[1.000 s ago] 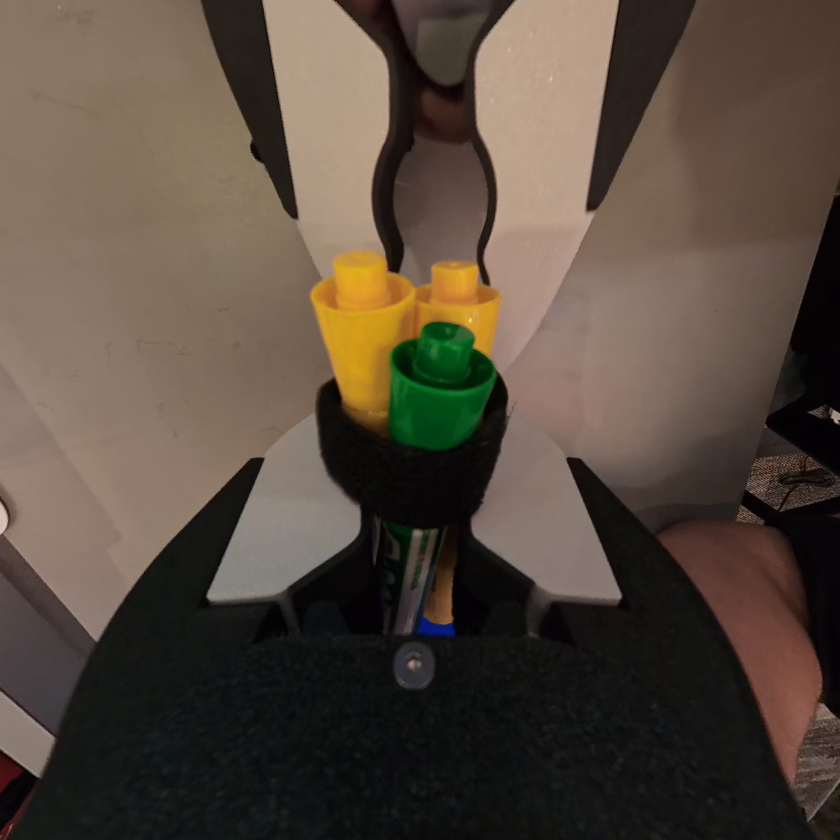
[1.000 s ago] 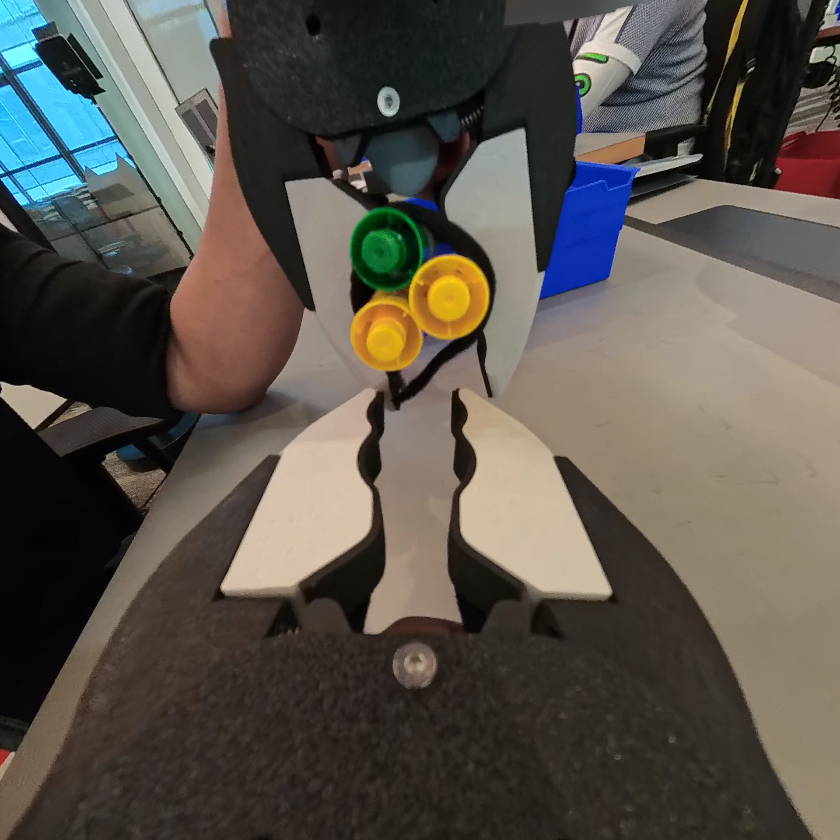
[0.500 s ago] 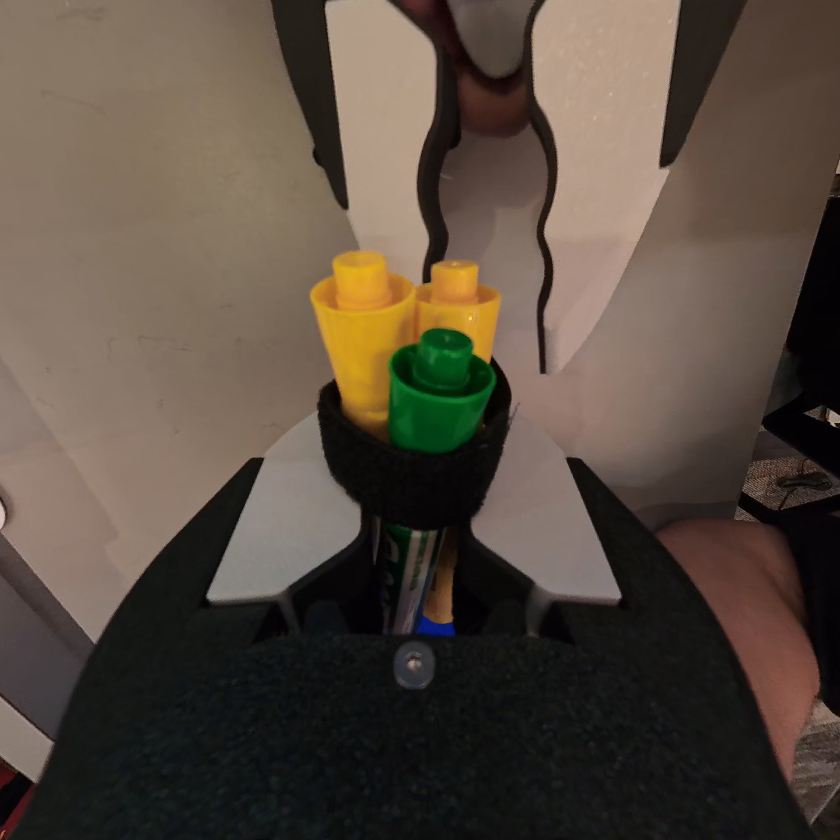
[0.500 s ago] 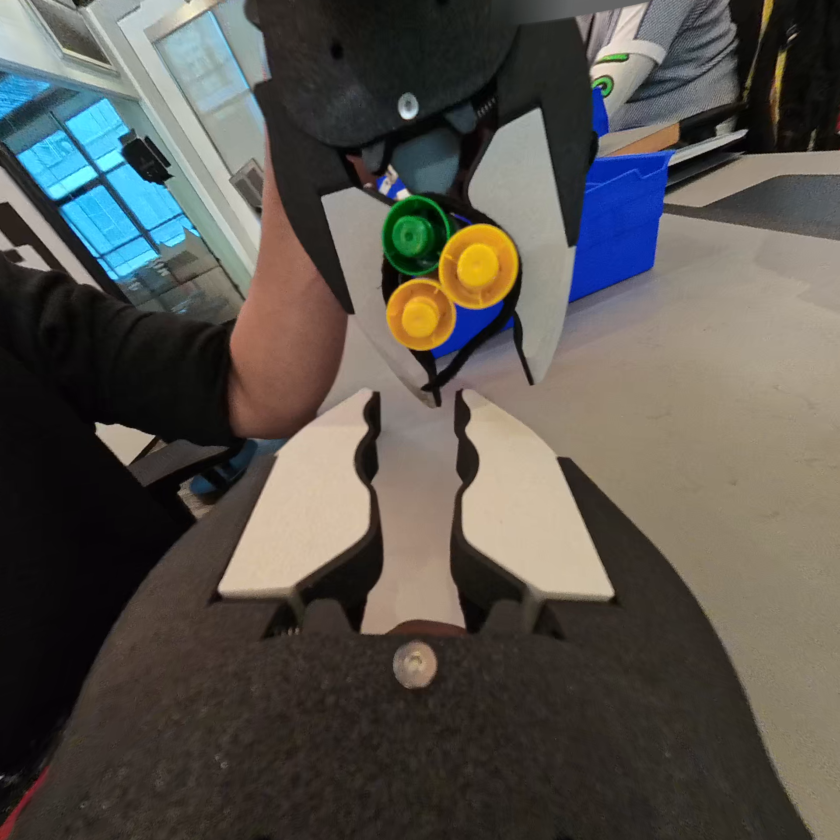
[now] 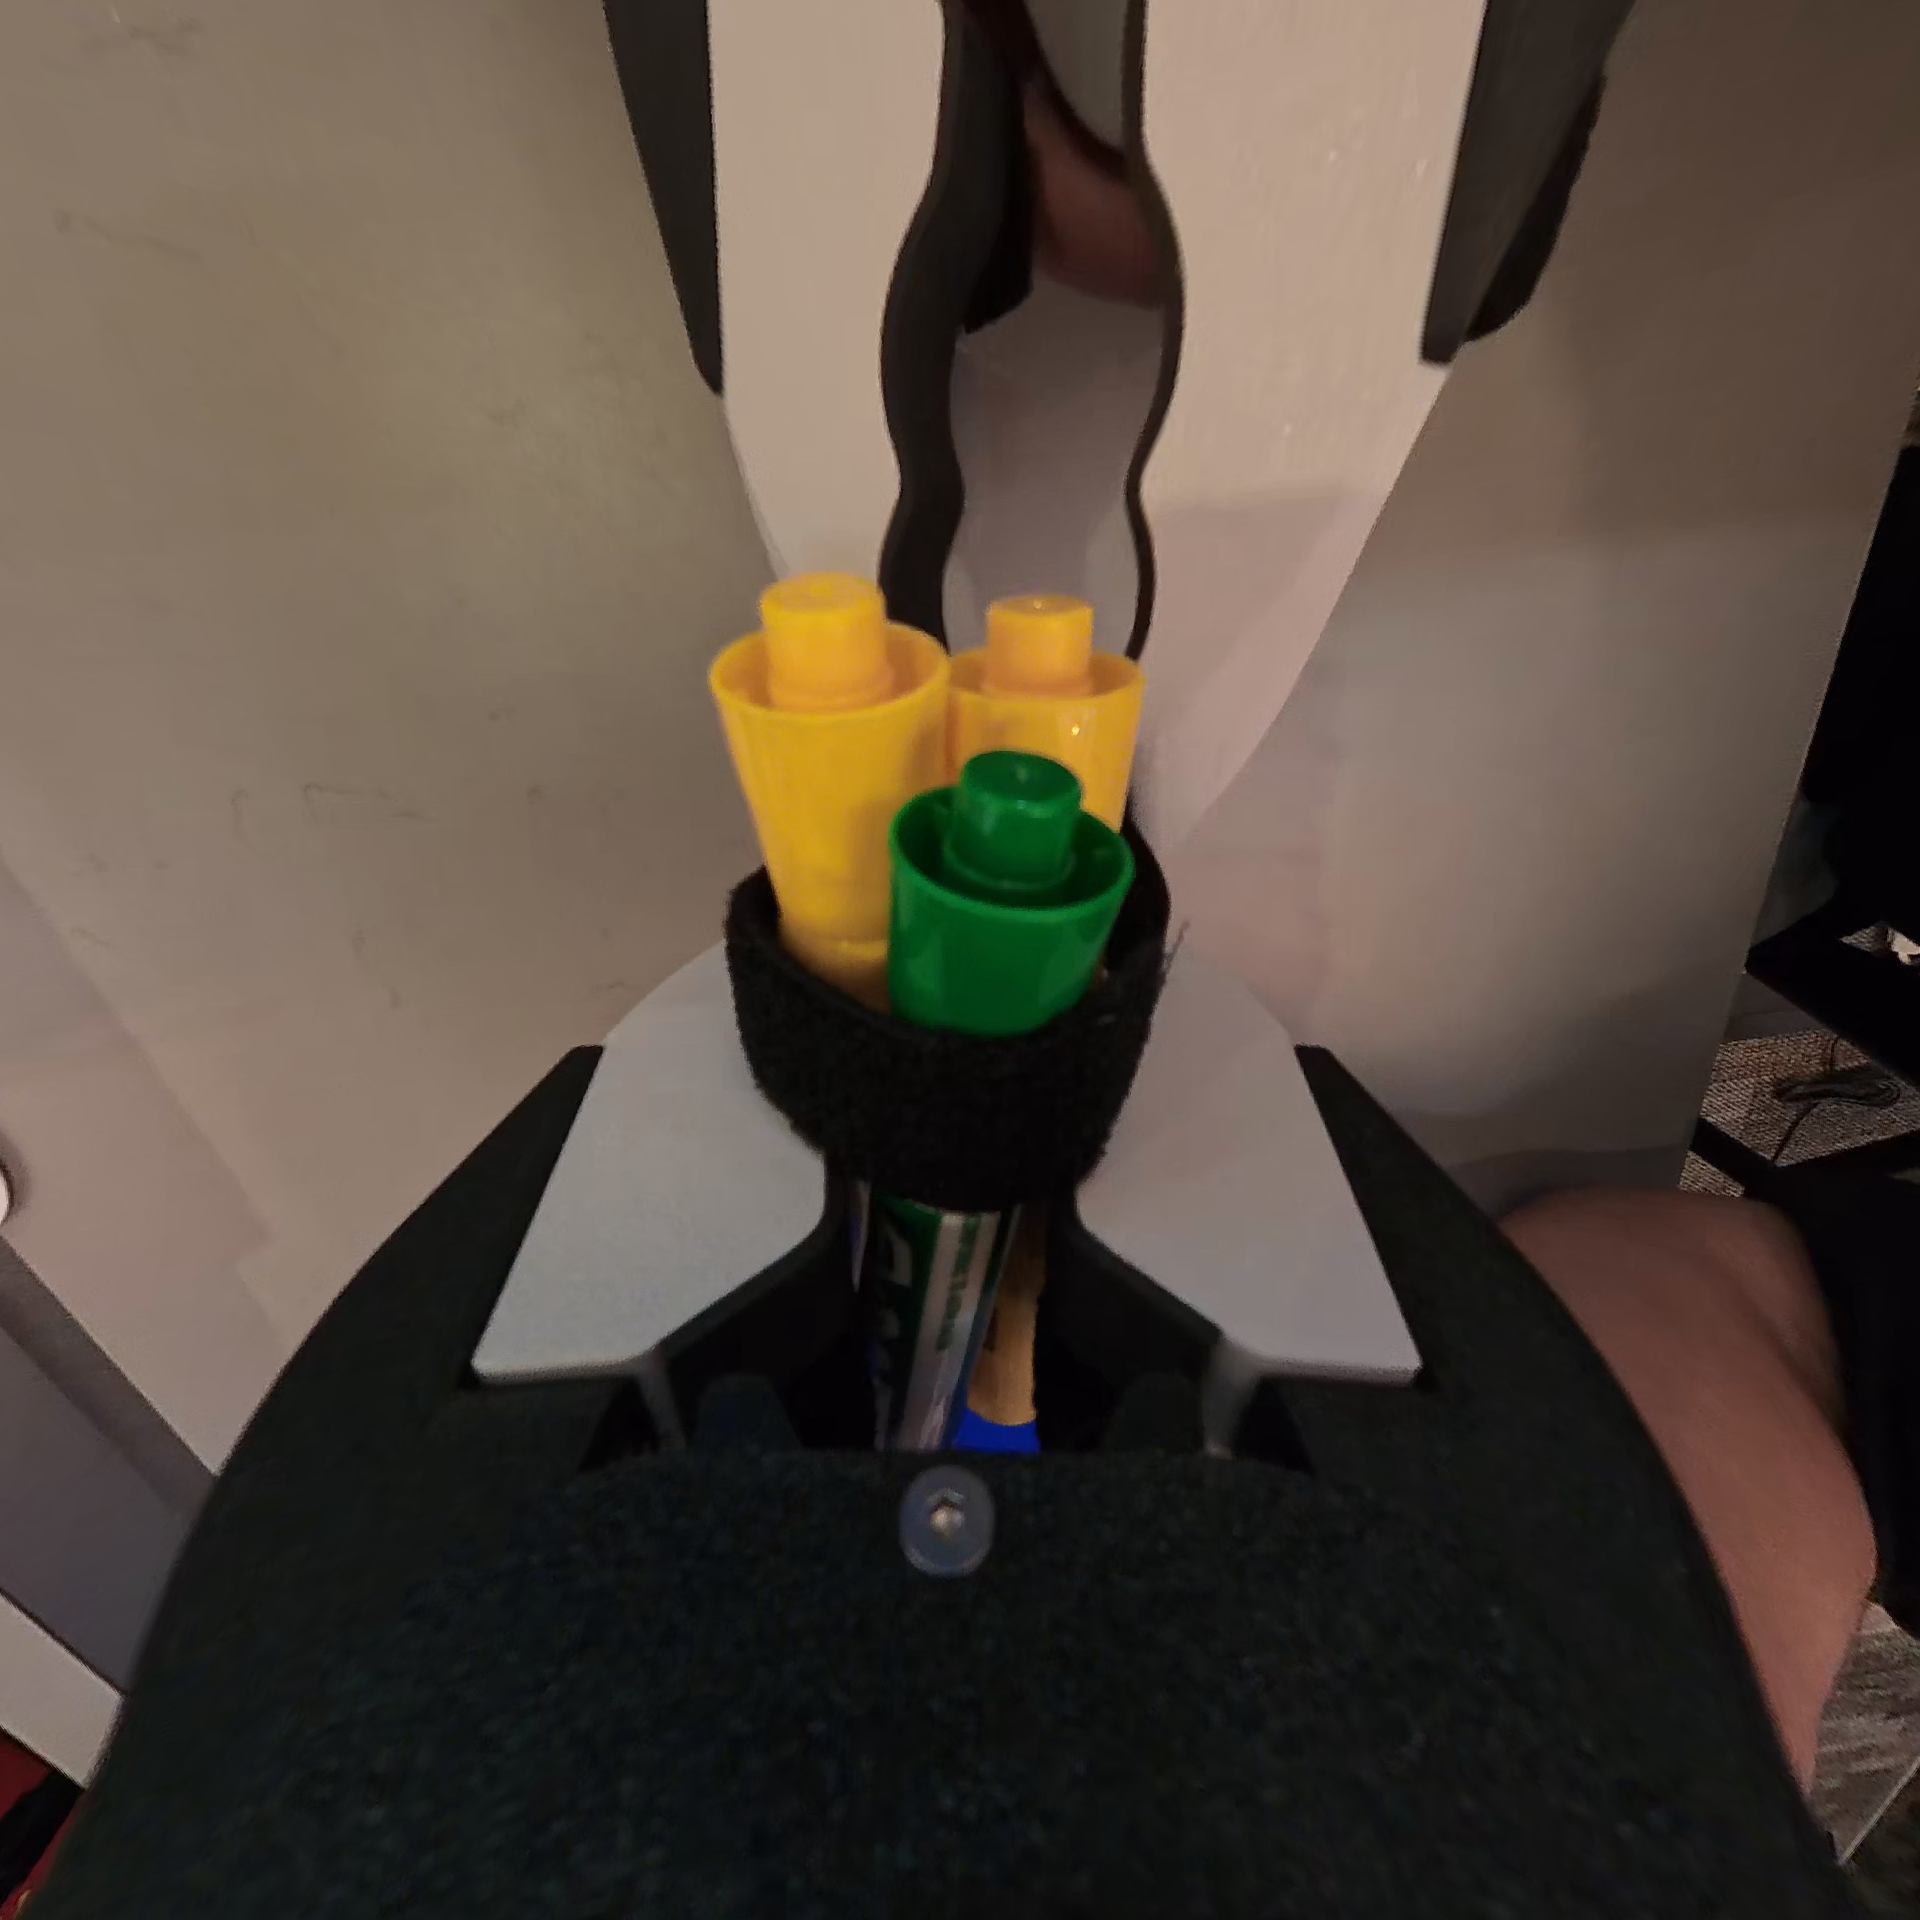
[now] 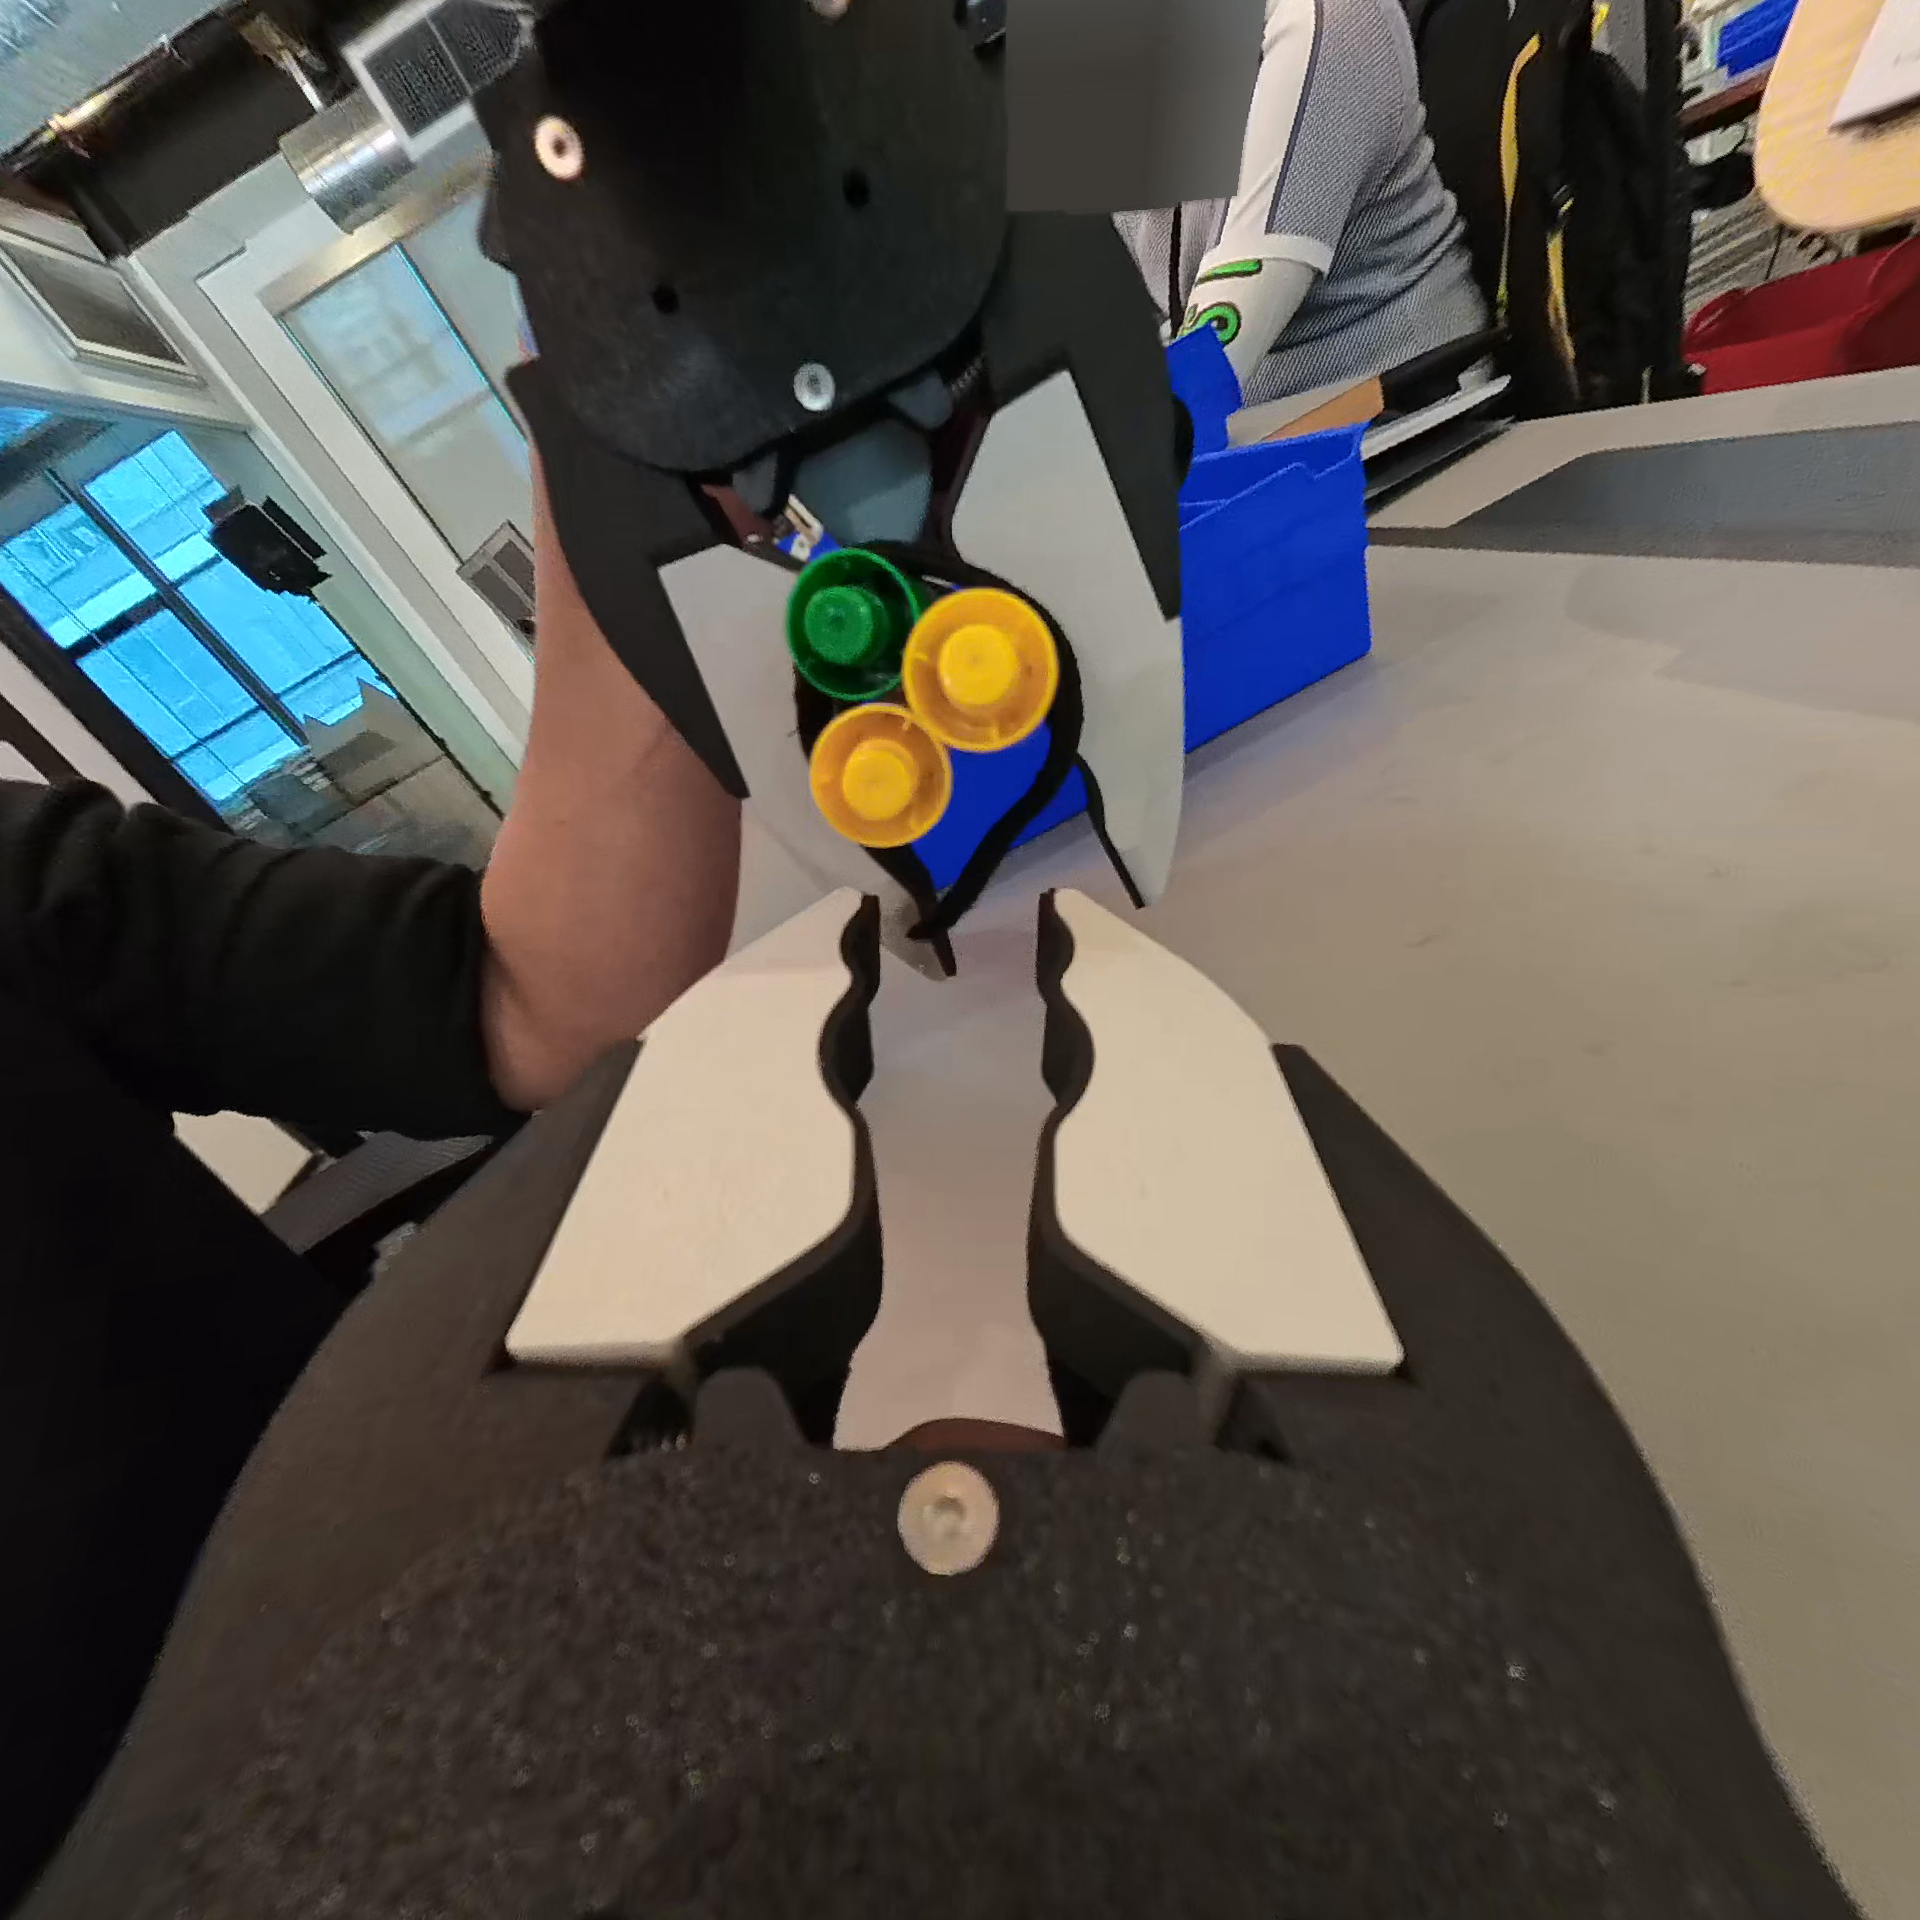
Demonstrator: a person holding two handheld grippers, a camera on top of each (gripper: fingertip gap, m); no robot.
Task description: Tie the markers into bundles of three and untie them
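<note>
A bundle of three markers, two with yellow caps (image 5: 831, 790) and one with a green cap (image 5: 1003, 904), is wrapped in a black strap (image 5: 935, 1091). My left gripper (image 5: 945, 1039) is shut on the bundle below the strap. My right gripper (image 5: 1023, 561) faces it from above, open, with its tips just behind the yellow caps. In the right wrist view my right gripper (image 6: 956, 925) is open and empty. The left gripper (image 6: 1039, 894) holds the bundle (image 6: 925, 696) caps-on above it. The strap's loose tail (image 6: 961, 883) hangs between my right fingertips.
A grey table (image 6: 1558, 935) lies under both grippers. A blue bin (image 6: 1278, 623) stands behind the left gripper. A forearm in a black sleeve (image 6: 603, 831) is at the left. Another person (image 6: 1351, 208) sits at the far side.
The right gripper swung aside and upward, then came back close to the caps, still open. The left gripper tilted a little and kept the bundle.
</note>
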